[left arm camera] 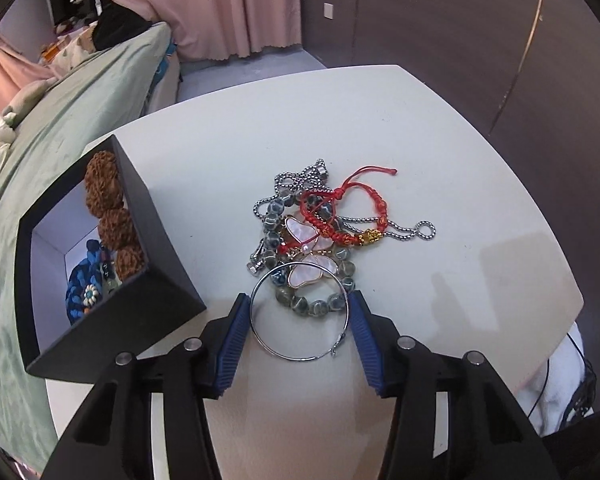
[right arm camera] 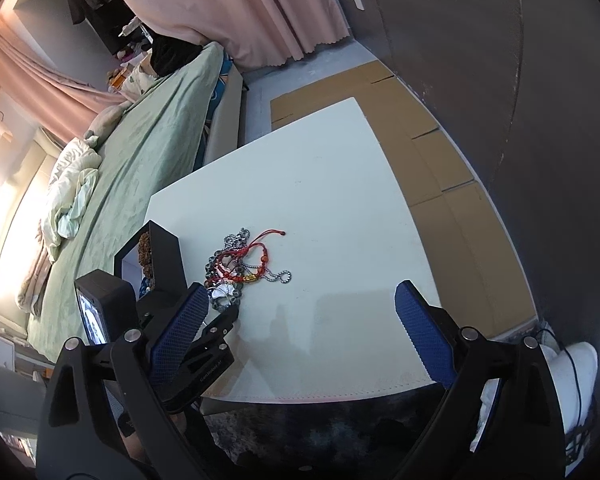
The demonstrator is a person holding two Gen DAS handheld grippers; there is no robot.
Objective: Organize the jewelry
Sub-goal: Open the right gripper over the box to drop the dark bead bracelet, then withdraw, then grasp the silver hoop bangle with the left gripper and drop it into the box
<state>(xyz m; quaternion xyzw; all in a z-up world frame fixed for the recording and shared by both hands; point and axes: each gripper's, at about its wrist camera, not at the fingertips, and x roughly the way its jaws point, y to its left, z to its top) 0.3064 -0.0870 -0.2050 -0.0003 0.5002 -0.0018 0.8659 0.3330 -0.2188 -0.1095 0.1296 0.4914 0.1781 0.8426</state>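
Observation:
A tangled pile of jewelry lies mid-table: a red cord bracelet, a steel chain, grey bead bracelet and a pearly butterfly pendant. At its near edge a thin silver hoop lies flat. My left gripper straddles it, and both blue pads touch its sides. A black box on the left holds brown knobbly beads and a blue braided piece. My right gripper hangs open over the table's front, nothing between its fingers; the pile is beyond its left finger.
The white table ends close on the right and front. A bed with a green cover runs along the left, behind the box. Flattened cardboard covers the floor to the right. A white shoe and cables lie by the table's near corner.

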